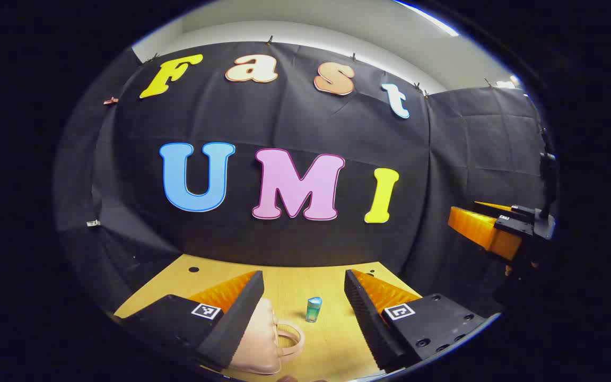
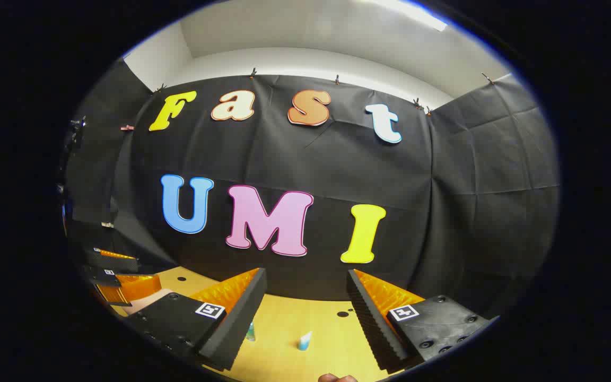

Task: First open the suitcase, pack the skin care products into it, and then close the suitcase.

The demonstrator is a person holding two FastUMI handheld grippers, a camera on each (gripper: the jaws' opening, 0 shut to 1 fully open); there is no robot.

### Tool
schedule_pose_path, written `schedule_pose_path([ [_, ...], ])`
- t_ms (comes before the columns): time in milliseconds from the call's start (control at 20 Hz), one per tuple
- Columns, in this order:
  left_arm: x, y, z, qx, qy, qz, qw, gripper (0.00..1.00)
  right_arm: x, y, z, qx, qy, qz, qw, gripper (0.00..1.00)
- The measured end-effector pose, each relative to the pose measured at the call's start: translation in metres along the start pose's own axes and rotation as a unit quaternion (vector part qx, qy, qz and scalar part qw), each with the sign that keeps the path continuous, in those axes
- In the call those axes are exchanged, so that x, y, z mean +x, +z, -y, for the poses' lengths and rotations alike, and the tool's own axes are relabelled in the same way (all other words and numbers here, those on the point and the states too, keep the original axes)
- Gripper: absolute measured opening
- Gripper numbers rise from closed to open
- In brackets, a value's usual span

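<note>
Left gripper view: left gripper (image 1: 303, 289) spread wide, nothing pinched, above wooden table (image 1: 289, 281). One pink suitcase (image 1: 263, 339) with loop handle partly under its left finger. One green bottle (image 1: 313, 309) upright just right of it, apart. Right gripper (image 1: 488, 228) at far right edge, spread unclear.

Right gripper view: right gripper (image 2: 305, 289) spread wide, holding nothing. Same green bottle (image 2: 251, 331) at left finger, one small blue tube (image 2: 304, 341) between fingers on table.
</note>
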State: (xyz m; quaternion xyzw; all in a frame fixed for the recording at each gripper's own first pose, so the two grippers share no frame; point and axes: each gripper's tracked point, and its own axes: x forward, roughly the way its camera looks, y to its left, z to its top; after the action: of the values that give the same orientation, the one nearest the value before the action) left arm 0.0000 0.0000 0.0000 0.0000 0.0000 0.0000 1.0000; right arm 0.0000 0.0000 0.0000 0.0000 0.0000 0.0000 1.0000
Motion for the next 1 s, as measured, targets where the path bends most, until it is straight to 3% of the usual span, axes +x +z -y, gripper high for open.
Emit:
schedule_pose_path([
  [300, 0.025, -0.003, 0.026, -0.001, -0.049, -0.005, 0.999, 0.96, -0.002, -0.007, 0.002, -0.017, -0.013, -0.005, 1.000, 0.96],
  [750, 0.033, -0.033, 0.007, -0.037, -0.044, -0.051, 0.997, 0.96, 0.003, -0.013, -0.010, -0.012, -0.006, -0.007, 1.000, 0.96],
  [1000, 0.035, -0.070, 0.001, -0.066, -0.066, -0.108, 0.990, 0.96, 0.008, -0.024, -0.019, 0.004, 0.001, -0.019, 1.000, 0.96],
])
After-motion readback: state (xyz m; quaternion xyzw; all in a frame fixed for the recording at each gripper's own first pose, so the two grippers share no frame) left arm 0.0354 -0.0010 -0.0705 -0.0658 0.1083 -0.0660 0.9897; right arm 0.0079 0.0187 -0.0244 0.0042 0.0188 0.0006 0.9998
